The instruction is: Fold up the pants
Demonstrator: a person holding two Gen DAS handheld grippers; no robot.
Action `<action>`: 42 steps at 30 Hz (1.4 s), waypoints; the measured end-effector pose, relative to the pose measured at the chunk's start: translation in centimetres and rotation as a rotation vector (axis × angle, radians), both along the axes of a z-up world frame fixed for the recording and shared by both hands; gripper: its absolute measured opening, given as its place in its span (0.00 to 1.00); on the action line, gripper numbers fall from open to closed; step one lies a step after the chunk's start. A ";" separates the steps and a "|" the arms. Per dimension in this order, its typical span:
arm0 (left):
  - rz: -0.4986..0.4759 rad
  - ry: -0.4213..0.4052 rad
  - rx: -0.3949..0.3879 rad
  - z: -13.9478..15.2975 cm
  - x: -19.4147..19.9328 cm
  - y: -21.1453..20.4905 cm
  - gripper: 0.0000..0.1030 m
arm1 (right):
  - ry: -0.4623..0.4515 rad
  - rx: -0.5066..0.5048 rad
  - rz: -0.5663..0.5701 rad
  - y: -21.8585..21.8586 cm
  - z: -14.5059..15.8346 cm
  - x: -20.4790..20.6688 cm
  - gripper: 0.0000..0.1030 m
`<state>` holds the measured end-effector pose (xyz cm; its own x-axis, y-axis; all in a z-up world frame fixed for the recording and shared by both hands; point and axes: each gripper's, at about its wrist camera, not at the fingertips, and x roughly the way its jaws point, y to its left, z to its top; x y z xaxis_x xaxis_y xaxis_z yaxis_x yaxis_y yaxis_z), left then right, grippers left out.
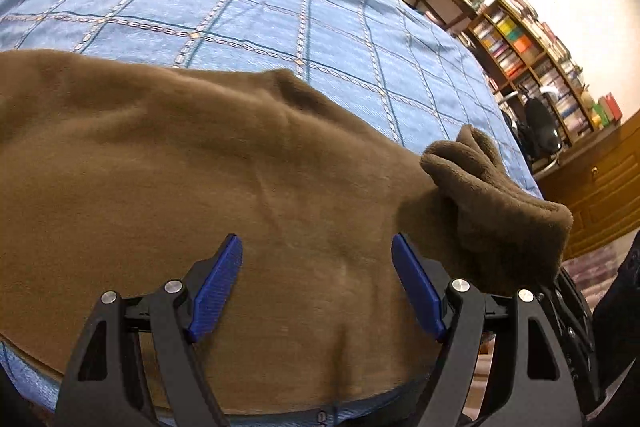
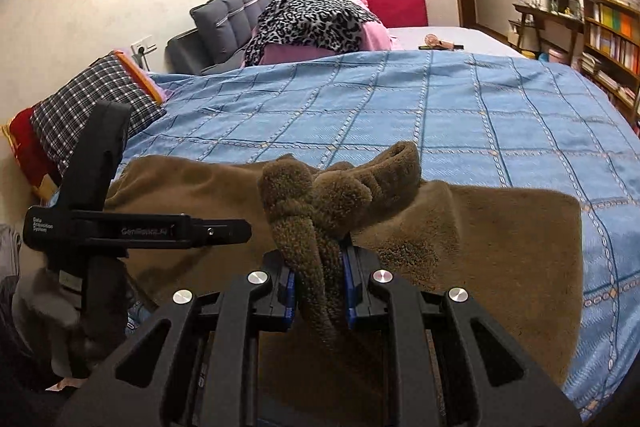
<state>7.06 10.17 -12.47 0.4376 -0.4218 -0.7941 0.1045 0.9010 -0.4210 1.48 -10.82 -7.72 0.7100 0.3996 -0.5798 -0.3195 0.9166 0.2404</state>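
The brown pants [image 1: 224, 163] lie spread on the blue checked bedspread [image 1: 248, 7] at the near edge of the bed. The left claw [image 1: 316, 259] hovers directly above the flat fabric with its blue pads [image 1: 218, 283] spread apart, holding nothing. The right claw [image 2: 318, 267] is clamped on a bunched fold of the pants, which rises lifted between its pads at the near edge.

Soft, matt brown fleece pants [image 1: 208, 187], fuzzy where bunched at 12 o'clock in the right claw [image 2: 320, 283]. Left claw [image 1: 316, 287]: matt black plastic, ribbed blue pads [image 1: 218, 287], shiny metal bolts. The bedspread [image 2: 440, 107] is smooth woven blue cloth with a slight sheen.
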 end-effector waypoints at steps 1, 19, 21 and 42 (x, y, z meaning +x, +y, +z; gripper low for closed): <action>0.008 -0.002 -0.002 0.1 0.1 0.3 0.74 | -0.004 0.003 0.007 -0.1 0.1 -0.1 0.17; 0.055 -0.010 -0.003 0.5 0.5 2.7 0.74 | 0.144 0.024 0.276 3.7 -5.0 0.6 0.65; 0.055 -0.010 -0.008 0.6 0.6 2.6 0.74 | 0.134 0.004 0.342 3.9 -4.9 -0.5 0.67; -0.129 0.041 -0.067 1.4 4.1 -3.4 0.81 | 0.258 0.204 0.439 3.4 -6.3 1.9 0.68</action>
<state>11.18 6.82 -11.09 0.3436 -0.5251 -0.7786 0.1992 0.8509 -0.4860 3.36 -7.40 -14.05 0.2960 0.7492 -0.5926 -0.5688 0.6366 0.5207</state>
